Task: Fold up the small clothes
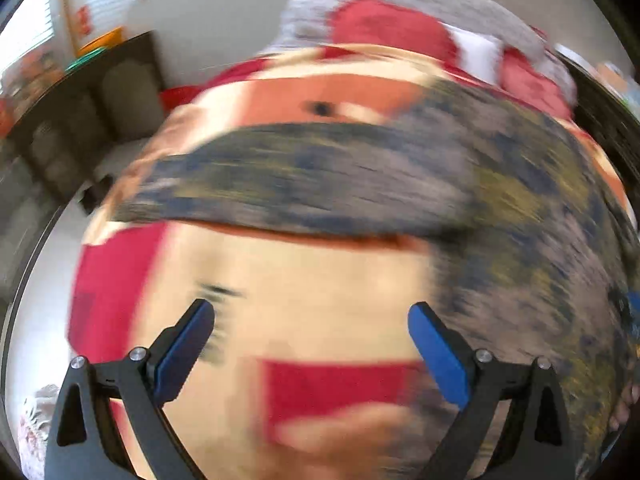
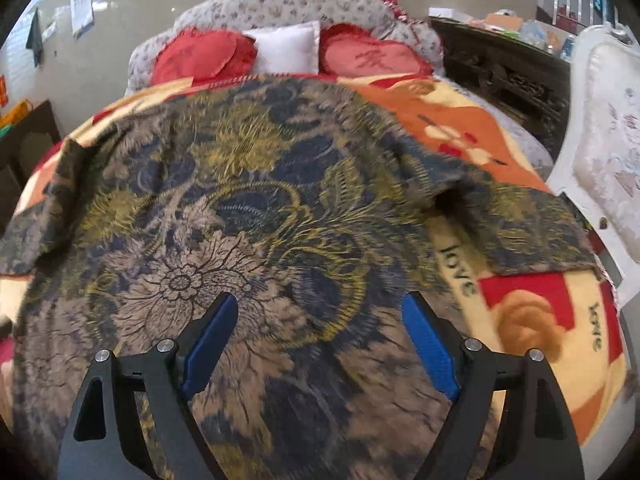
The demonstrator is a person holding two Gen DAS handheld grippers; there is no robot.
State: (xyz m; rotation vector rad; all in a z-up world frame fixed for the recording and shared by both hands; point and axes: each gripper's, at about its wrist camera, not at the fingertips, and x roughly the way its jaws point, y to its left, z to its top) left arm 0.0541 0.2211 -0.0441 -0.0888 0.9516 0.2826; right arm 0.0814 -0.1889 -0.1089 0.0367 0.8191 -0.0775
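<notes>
The dark floral-patterned garment [image 2: 240,208] lies spread flat across the red, orange and cream blanket [image 2: 532,320]. The right gripper [image 2: 320,320] hovers over its near part, jaws wide, holding nothing. The left gripper [image 1: 310,332], also wide and empty, hangs above bare blanket, the garment just beyond.

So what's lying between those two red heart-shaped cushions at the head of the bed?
A white pillow sits between the two red heart cushions, against the floral headboard. The right wrist view shows it clearly.

Both wrist views looking low and close along open fingers toward the headboard [image 2: 280,4] at 12 o'clock; left view blurred; shared: patterned garment [image 2: 224,184], blanket [image 2: 532,304], red pillows [image 2: 204,56].
</notes>
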